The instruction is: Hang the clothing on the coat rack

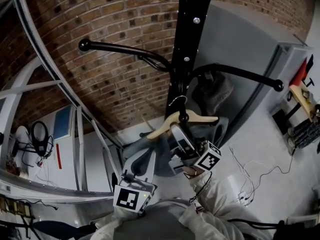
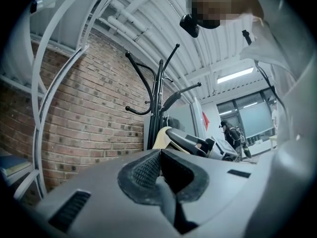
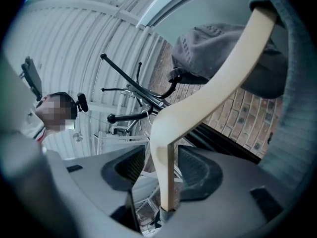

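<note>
Your right gripper (image 3: 163,168): released, jaws wide apart; wooden hanger (image 3: 208,93) neck stood between pads, touching neither. Your left gripper (image 2: 161,171): clenched on fold of grey garment (image 1: 142,156), below and left of right gripper. Garment draped over hanger just above right gripper, beside black coat rack (image 1: 186,39) pole; could not tell whether hook (image 1: 176,100) sat on rack arm

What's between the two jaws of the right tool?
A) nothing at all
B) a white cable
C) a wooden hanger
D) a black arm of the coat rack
C: in the right gripper view, the pale wooden hanger stands between the spread jaws of the right tool, and neither pad presses on it.
</note>
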A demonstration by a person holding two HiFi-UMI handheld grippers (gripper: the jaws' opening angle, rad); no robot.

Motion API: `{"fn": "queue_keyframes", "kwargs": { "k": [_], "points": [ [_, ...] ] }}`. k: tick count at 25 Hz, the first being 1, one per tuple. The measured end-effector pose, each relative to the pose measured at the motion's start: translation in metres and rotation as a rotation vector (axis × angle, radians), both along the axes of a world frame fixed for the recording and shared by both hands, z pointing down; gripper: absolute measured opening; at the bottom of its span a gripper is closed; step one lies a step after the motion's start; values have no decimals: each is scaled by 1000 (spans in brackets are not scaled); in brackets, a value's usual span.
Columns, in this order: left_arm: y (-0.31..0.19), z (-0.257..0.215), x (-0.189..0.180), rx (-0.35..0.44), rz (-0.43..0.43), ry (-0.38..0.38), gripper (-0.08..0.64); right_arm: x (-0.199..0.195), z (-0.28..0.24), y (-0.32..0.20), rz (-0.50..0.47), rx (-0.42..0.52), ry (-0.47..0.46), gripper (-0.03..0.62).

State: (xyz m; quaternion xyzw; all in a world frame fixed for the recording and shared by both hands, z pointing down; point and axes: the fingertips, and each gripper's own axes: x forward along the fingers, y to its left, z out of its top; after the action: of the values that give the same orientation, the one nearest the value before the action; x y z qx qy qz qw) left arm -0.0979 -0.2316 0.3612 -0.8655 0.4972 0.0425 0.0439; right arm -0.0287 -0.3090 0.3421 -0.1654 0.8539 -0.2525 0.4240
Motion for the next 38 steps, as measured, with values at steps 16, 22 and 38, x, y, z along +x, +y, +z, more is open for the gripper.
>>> {"fn": "queue_keyframes", "kwargs": {
  "k": [16, 22, 38],
  "points": [
    [27, 8, 15, -16, 49, 10, 9, 26, 63, 65, 152, -97, 295, 87],
    [35, 12, 22, -29, 66, 15, 9, 32, 73, 78, 195, -139, 368, 56],
    [38, 13, 20, -26, 56, 15, 9, 35, 40, 107, 354, -8, 606, 25]
  ]
}}
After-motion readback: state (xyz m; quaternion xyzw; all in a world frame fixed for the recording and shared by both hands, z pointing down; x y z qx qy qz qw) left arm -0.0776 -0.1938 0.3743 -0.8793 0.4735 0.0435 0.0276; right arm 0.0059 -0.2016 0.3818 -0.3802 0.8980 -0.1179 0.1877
